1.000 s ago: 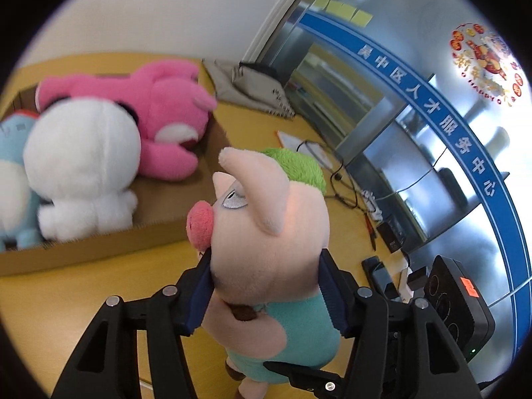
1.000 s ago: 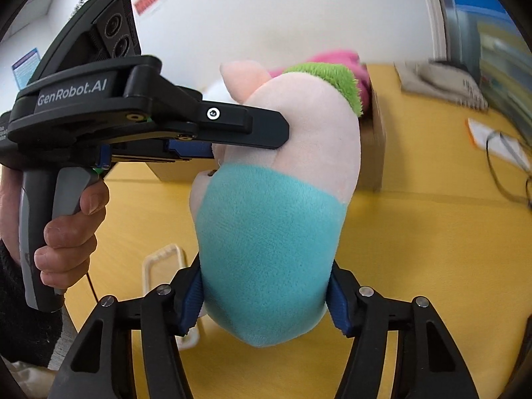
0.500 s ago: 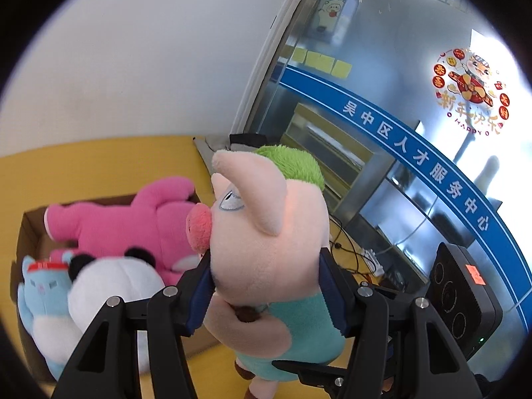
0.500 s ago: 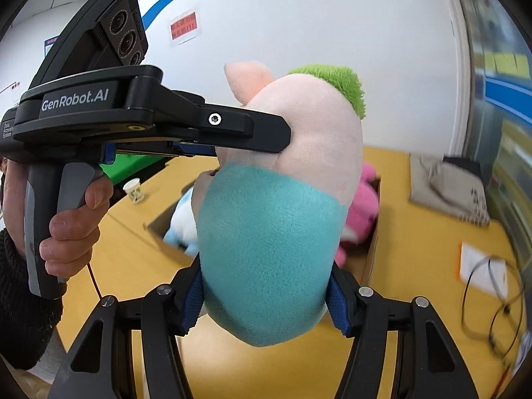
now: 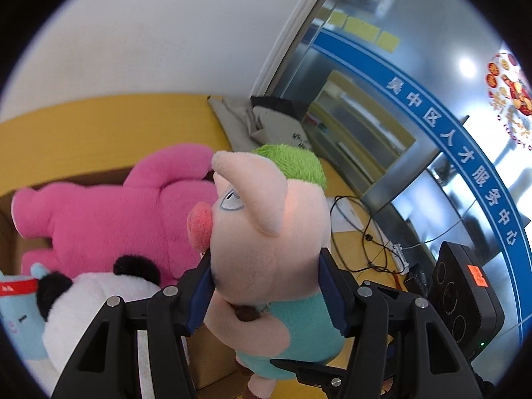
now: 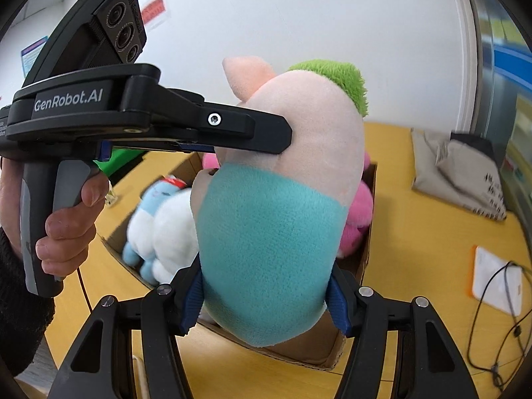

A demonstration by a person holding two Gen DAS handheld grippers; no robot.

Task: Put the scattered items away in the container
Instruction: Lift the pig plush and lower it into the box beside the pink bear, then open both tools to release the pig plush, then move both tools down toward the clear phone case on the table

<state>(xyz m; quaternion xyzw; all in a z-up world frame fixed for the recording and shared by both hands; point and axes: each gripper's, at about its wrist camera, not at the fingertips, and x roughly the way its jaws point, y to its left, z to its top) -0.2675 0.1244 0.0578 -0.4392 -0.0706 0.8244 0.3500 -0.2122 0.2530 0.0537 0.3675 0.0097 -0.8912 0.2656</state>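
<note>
Both grippers hold one plush pig with green hair and a teal shirt, in the air over the cardboard box. My left gripper is shut on its head. My right gripper is shut on its teal body; the left gripper's finger shows there against the head. The box holds a pink plush, a white panda plush and a light blue plush.
The box stands on a yellow table. A grey cloth bag lies at the back right. A white pad with an orange edge and black cables lie to the right. A glass wall runs along the right.
Both grippers carried the pig upward, then forward over the box. The box and its plush toys now sit closer and lower under the pig.
</note>
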